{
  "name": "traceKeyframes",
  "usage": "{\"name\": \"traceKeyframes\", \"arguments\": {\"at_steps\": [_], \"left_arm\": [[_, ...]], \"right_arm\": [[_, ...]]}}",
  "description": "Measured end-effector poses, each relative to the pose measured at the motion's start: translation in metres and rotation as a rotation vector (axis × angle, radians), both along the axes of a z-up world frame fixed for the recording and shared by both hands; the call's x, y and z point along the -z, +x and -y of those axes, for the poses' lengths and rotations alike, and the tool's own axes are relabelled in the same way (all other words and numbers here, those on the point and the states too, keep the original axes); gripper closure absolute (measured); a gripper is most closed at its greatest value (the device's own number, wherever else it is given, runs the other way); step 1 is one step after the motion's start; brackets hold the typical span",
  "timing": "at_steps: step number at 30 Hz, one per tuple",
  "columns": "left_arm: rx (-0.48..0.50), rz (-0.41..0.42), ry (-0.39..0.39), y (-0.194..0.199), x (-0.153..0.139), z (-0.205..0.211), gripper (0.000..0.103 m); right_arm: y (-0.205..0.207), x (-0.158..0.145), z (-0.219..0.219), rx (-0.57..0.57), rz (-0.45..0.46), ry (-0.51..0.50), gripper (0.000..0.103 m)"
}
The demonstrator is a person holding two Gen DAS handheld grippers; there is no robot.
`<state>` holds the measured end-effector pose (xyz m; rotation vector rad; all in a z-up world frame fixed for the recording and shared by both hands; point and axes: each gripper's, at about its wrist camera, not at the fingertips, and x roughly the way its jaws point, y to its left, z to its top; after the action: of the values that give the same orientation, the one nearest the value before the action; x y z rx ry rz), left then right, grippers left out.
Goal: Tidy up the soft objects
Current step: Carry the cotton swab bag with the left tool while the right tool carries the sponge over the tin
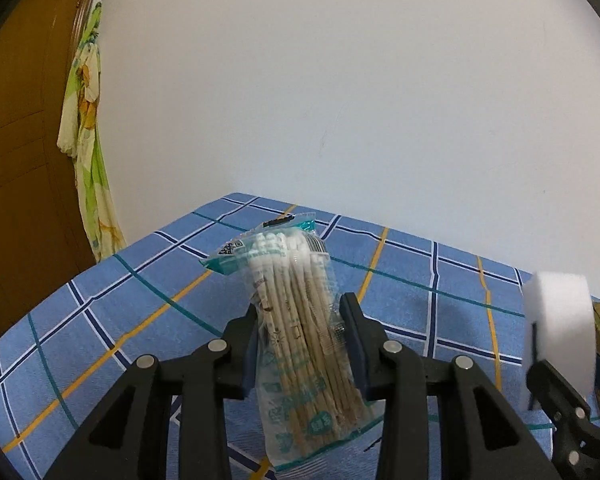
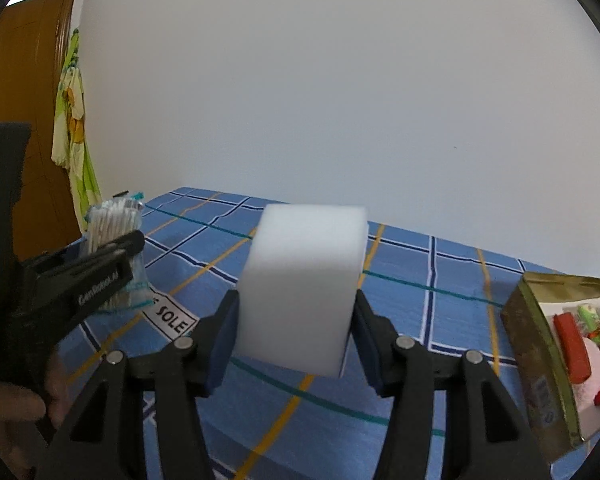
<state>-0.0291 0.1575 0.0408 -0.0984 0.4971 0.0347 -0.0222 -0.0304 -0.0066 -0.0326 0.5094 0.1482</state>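
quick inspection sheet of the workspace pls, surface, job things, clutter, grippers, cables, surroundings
surface: blue checked cloth over the table, a "SOLE" label on it.
job's things: bag of cotton swabs and white sponge block, both lifted clear of the cloth.
clutter: open gold tin at the right edge, holding red and green wrapped items.
grippers: left gripper shut on the bag of cotton swabs; right gripper shut on the white sponge block, its fingers flat on both sides.
cables: nothing seen.
surroundings: plain white wall, wooden door at left, a floral cloth hanging beside it.
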Motion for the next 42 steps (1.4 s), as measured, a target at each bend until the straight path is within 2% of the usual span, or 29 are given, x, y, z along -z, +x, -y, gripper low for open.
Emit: {"name": "traceKeyframes", "arguments": {"at_steps": [5,14,28,42], "left_arm": [[0.002,-0.006,-0.014,-0.005,0.0,0.005,0.064],[0.031,-0.009,0.046,-0.021,0.0,0.035,0.064],[0.062,-0.021,0.051,-0.04,0.001,0.058,0.064],[0.136,-0.014,0.071,-0.06,0.003,0.097,0.064]], "right_arm": [[-0.007,0.001,0.007,0.007,-0.007,0.004,0.048],[-0.027,0.0,0.017,0.015,0.013,-0.022,0.048],[-0.057,-0.003,0.037,0.019,0.036,-0.057,0.048],[-0.077,-0.012,0.067,0.061,0.074,-0.067,0.048]]}}
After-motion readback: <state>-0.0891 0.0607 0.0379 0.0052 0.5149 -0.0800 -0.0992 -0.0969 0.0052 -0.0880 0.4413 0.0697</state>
